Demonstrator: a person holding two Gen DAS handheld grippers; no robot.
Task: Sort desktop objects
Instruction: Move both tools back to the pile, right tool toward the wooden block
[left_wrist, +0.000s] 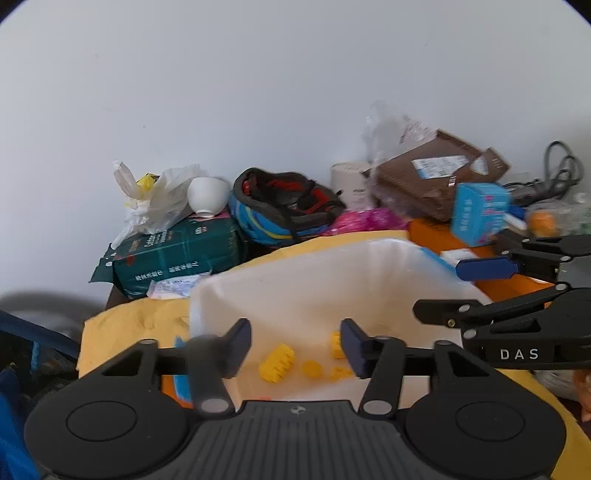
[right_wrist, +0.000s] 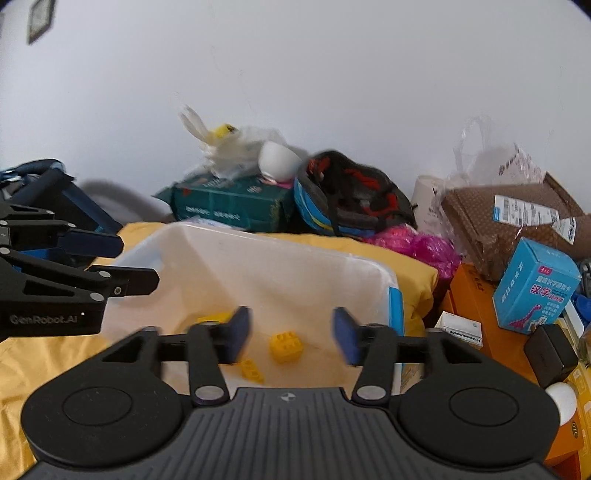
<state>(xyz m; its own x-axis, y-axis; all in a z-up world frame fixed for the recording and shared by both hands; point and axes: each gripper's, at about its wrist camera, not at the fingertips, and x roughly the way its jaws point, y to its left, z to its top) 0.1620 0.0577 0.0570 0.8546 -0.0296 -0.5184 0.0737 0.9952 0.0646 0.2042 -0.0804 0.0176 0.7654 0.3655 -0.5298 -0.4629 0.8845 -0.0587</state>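
Yellow plastic bricks (right_wrist: 286, 346) lie loose on the floor of a translucent white bin (right_wrist: 258, 254), and that seems the whole reason both grippers hang over it: the bin looks like the collecting place for one kind of desktop object, so each hand comes here to let its piece go. The left gripper (left_wrist: 295, 345) has its dark blue pads well apart with nothing between them, only the bin's floor and the scattered bricks showing through the gap. The right gripper (right_wrist: 291, 334) is likewise spread, its jaws empty, a studded brick visible beyond them down in the bin and not touched by either pad. The two tools sit side by side above the same opening, each showing in the other's view from the flank. The bricks are small, bright and blocky, with studs on top; one shows ridges along its side (left_wrist: 276, 362), and a flat round yellow piece (left_wrist: 311, 368) rests near it. They are apart from one another, tumbled at odd tilts. The bin itself rests on a crumpled yellow cloth (right_wrist: 413, 266) amid heavy clutter: a green packet (left_wrist: 177, 258) with a white bowl (left_wrist: 208, 195) upturned on it, a blue helmet (left_wrist: 284, 210), a brown cardboard box (left_wrist: 432, 177) and a light blue carton (right_wrist: 535, 286) off to the right. Much sorting, I judge, is left.
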